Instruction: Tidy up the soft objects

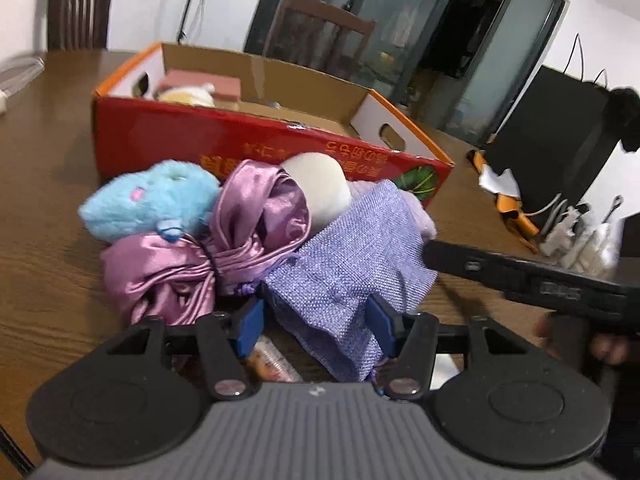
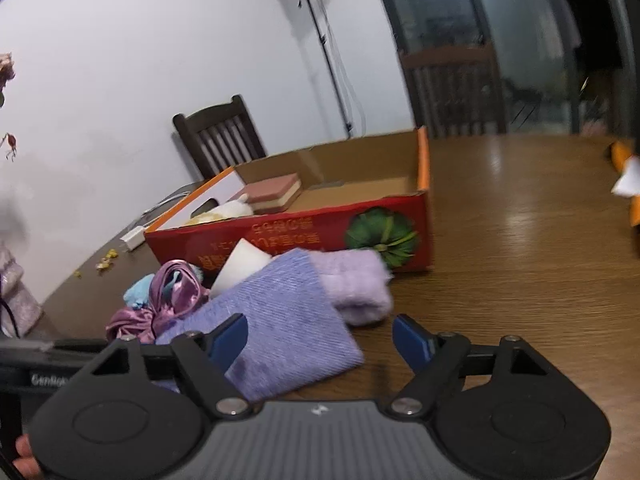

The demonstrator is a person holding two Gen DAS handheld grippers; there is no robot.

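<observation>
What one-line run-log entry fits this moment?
left tongs: around purple woven fabric pouch, grip unclear | right tongs: open beside it | red cardboard box: behind pile

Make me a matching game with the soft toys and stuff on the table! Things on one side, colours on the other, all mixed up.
Things:
1. fluffy plush toy
2. shiny satin cloth
3. woven pouch
4. cardboard box

Colours:
A. red outside
B. lavender
C. light blue
D. pinkish purple

Pairs: 1-C, 2-D, 3-B, 4-A
</observation>
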